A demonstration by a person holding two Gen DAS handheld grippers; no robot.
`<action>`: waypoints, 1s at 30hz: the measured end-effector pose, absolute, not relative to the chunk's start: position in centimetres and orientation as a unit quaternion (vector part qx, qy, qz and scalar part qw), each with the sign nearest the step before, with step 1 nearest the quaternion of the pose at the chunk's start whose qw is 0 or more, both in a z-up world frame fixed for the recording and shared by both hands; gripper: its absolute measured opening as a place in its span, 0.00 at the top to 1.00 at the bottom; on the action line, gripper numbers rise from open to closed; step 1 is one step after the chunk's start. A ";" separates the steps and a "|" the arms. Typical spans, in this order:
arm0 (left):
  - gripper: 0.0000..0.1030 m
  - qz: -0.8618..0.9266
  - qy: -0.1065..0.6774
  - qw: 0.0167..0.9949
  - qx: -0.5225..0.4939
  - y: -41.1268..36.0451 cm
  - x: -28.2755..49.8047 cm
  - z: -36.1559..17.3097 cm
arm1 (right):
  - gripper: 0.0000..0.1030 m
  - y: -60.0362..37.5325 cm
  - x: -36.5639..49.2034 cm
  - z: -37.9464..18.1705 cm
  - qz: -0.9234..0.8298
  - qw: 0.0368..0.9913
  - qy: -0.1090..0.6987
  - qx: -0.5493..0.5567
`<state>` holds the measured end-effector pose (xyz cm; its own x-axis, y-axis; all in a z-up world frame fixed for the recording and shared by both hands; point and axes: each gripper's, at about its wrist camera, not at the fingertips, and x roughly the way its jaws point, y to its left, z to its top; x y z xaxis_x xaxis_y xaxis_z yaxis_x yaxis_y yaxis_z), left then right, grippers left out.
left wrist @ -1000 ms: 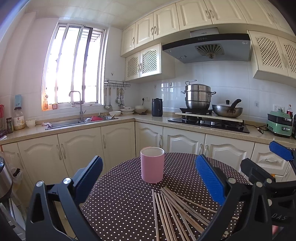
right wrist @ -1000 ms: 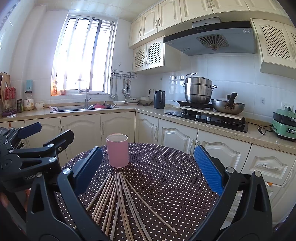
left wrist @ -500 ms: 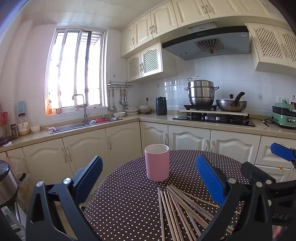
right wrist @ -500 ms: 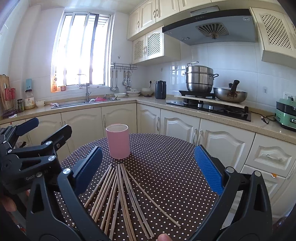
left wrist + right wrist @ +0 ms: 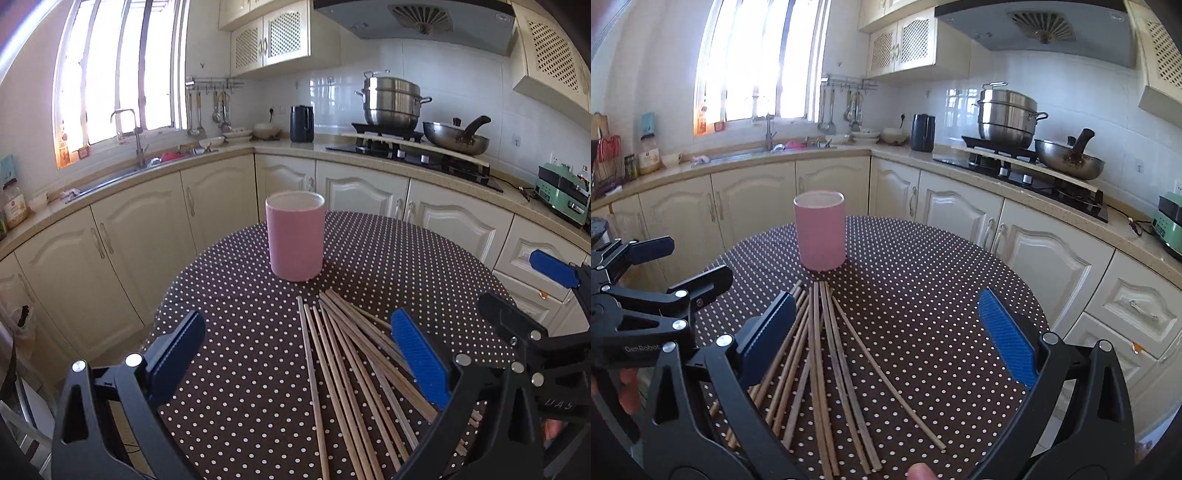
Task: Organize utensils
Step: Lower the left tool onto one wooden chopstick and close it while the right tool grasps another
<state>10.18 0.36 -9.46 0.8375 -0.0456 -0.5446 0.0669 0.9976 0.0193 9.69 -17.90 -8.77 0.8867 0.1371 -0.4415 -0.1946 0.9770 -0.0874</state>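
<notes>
Chopsticks (image 5: 827, 354) fanned below pink cup (image 5: 820, 230) — grippers (image 5: 295, 354) agape

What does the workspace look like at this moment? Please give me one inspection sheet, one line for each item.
Surface: round table with a dark polka-dot cloth.
Job's things: pink cup upright at the far side of the table; wooden chopsticks loose, fanned out flat on the cloth in front of it, none in the cup as far as the rim shows.
Clutter: nothing seen on the table besides these.
Grippers: left gripper open, holding nothing, above the chopsticks; right gripper open, holding nothing, above the chopsticks.
Cables: one cord on the counter near the green appliance.
Surroundings: kitchen with sink, black kettle, steel steamer pot, wok on the stove.
</notes>
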 end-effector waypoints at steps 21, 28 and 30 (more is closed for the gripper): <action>0.41 -0.095 0.508 0.856 -0.010 1.8 17.8 -17.4 | 0.42 -21.1 18.1 -12.5 0.189 0.890 0.407 -0.084; 0.48 -0.075 0.525 0.847 0.035 1.0 18.2 -18.6 | 0.55 -19.7 19.3 -14.0 0.235 0.849 0.461 -0.108; 0.48 -0.072 0.526 0.846 0.049 0.5 18.7 -18.8 | 0.59 -19.0 19.8 -14.6 0.243 0.833 0.481 -0.122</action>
